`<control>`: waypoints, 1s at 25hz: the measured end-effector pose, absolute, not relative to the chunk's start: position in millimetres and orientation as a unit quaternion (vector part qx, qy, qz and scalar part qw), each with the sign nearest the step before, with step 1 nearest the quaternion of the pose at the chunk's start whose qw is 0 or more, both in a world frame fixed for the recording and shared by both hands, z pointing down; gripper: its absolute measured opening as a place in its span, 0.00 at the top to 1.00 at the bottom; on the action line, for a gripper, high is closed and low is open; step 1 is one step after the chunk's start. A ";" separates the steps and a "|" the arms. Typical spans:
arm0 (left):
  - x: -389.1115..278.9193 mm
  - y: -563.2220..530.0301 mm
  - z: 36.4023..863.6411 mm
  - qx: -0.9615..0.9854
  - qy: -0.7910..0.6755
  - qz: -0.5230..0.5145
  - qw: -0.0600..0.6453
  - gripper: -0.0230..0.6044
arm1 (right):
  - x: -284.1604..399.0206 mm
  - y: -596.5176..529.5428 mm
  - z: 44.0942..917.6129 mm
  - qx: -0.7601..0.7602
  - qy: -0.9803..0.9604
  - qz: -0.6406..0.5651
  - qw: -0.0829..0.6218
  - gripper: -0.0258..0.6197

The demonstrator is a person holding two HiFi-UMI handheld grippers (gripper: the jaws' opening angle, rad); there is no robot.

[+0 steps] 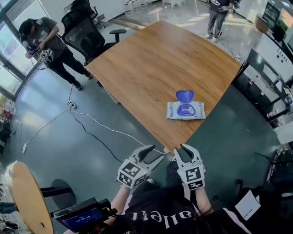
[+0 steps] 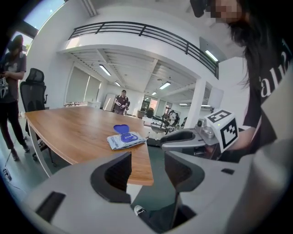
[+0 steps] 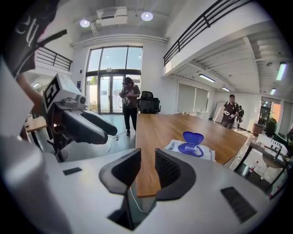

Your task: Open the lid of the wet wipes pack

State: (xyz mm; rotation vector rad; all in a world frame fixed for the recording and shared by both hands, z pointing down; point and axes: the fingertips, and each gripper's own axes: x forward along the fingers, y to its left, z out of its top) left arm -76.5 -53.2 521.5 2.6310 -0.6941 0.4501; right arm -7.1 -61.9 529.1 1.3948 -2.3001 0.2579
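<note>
The wet wipes pack [image 1: 185, 111] lies flat near the front corner of the wooden table [image 1: 155, 64]. Its blue lid [image 1: 185, 95] stands flipped open behind the opening. Both grippers hang off the table, below that corner and close to the person's body. The left gripper [image 1: 153, 154] is open and holds nothing. Beside it, the right gripper [image 1: 182, 152] is open by a narrower gap and also holds nothing. The left gripper view shows the pack [image 2: 127, 139] far beyond its jaws. In the right gripper view the pack [image 3: 190, 150] and raised lid [image 3: 193, 136] lie ahead to the right.
Black office chairs [image 1: 84, 34] stand at the table's far left, with a person [image 1: 43, 43] beside them. Another person [image 1: 219, 13] stands beyond the far end. Cables [image 1: 91, 123] run over the floor at left. Desks [image 1: 270, 77] line the right side. A round table [image 1: 25, 201] is at bottom left.
</note>
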 end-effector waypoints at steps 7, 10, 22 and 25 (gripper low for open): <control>-134.5 27.6 522.3 0.942 -0.218 0.147 0.206 0.60 | -53.9 26.2 529.0 0.549 -0.803 0.125 0.196 0.81; -151.3 57.9 522.3 0.941 -0.210 0.139 0.225 0.60 | -63.9 61.6 528.8 0.566 -0.791 0.166 0.164 0.81; -132.5 100.3 506.3 0.945 -0.190 0.104 0.246 0.61 | -47.3 114.9 514.0 0.580 -0.780 0.186 0.140 0.81; -117.3 113.5 500.9 0.943 -0.203 0.100 0.243 0.61 | -38.1 132.7 506.3 0.570 -0.788 0.184 0.141 0.81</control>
